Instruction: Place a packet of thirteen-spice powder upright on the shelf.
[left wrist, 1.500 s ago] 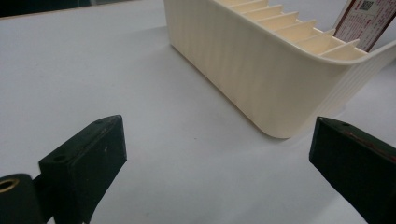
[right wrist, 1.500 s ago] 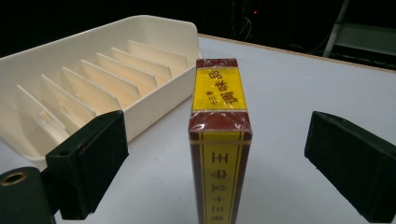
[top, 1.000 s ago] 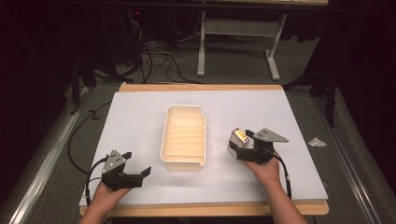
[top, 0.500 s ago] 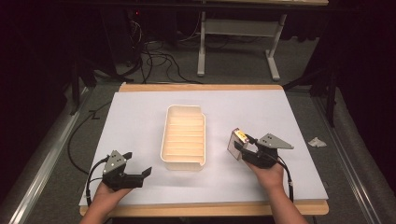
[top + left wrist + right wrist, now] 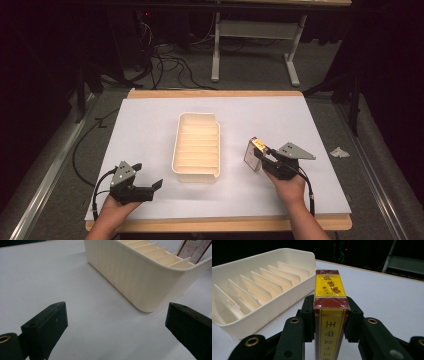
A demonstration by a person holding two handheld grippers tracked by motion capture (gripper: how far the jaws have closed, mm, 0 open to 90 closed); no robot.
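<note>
Red-and-yellow box [image 5: 329,315], prob. light, stiff, slick film wrap: pinched on its flat sides by right hand-held gripper [image 5: 265,157], at 3 o'clock beside cream tray [image 5: 176,150]. Left hand-held gripper [image 5: 147,187] spread, empty, above surface [image 5: 150,120].

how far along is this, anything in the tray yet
Nothing looks done: every slot of the cream tray is empty. In hand: the right gripper is shut on a red and yellow box, held beside the tray. Left, probably: slotting the box in. The left gripper is open, holding nothing.
</note>
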